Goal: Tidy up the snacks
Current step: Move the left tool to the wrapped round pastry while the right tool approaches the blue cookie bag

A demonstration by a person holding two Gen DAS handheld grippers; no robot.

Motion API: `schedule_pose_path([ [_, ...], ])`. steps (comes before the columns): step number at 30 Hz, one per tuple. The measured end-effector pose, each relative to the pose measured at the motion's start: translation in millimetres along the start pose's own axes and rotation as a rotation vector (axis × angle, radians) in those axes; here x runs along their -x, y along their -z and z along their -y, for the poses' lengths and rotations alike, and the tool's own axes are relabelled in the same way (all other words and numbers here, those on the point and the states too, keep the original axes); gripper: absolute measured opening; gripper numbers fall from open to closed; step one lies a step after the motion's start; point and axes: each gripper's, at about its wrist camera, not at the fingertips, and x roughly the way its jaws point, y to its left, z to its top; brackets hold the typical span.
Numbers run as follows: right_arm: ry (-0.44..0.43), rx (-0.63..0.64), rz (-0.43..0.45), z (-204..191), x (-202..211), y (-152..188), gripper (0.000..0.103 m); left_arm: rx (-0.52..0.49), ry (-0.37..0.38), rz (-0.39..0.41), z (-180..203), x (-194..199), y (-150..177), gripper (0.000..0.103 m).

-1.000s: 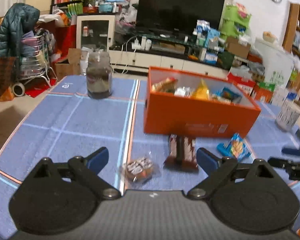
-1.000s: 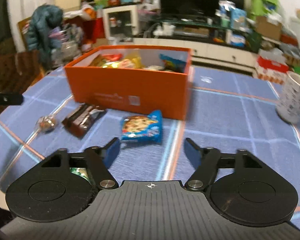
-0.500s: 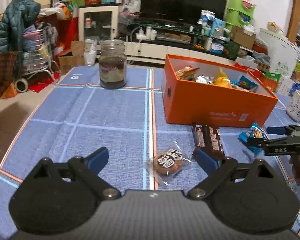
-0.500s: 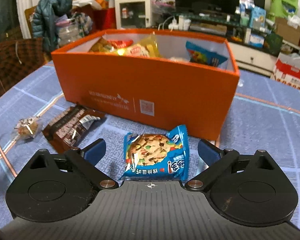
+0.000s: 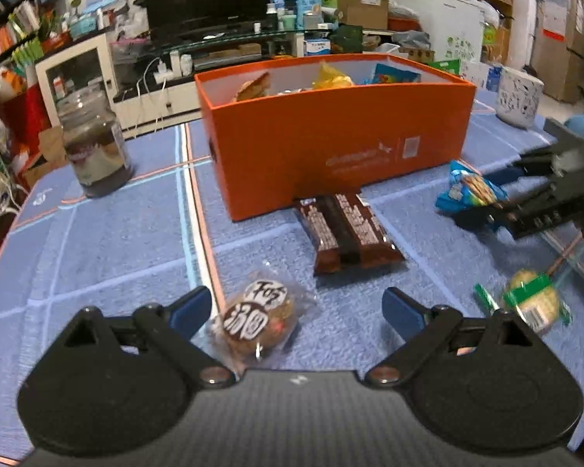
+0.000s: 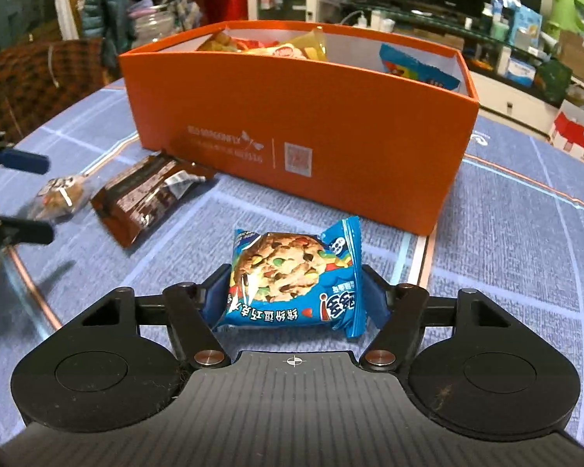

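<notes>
Gripping the blue cookie packet between the fingers of our right gripper, we have it pinched across its width, low over the blue tablecloth. The orange box stands straight ahead of that gripper and close — so the coming move, we judge, is up over the near wall and forward. Our left gripper is spread wide and holds nothing; the round wrapped cake lies between its fingers, nearer the left one. The brown bar lies just beyond, its long axis pointing toward the box.
</notes>
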Motion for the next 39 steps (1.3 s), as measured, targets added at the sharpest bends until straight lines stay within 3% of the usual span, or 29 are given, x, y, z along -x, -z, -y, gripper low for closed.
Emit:
schedule_pose_path([
  [12, 0.007, -0.01, -0.014, 5, 5, 2, 0.061, 0.014, 0.084, -0.053, 16, 4, 2, 0.093],
  [16, 0.015, -0.015, -0.014, 4, 4, 2, 0.061, 0.014, 0.02, -0.063, 19, -1, 0, 0.093],
  [20, 0.024, -0.023, -0.008, 2, 4, 2, 0.061, 0.183, -0.038, -0.097, 3, -11, 1, 0.093],
  [23, 0.03, -0.026, -0.004, 2, 4, 2, 0.06, 0.237, -0.069, -0.114, 0, -16, 2, 0.083],
  [29, 0.033, -0.031, -0.004, 2, 4, 3, 0.06, 0.222, -0.15, -0.124, 8, -22, -1, 0.08],
  [39, 0.032, -0.032, -0.011, 2, 5, 3, 0.058, 0.211, -0.16, -0.128, 16, -20, -2, 0.076],
])
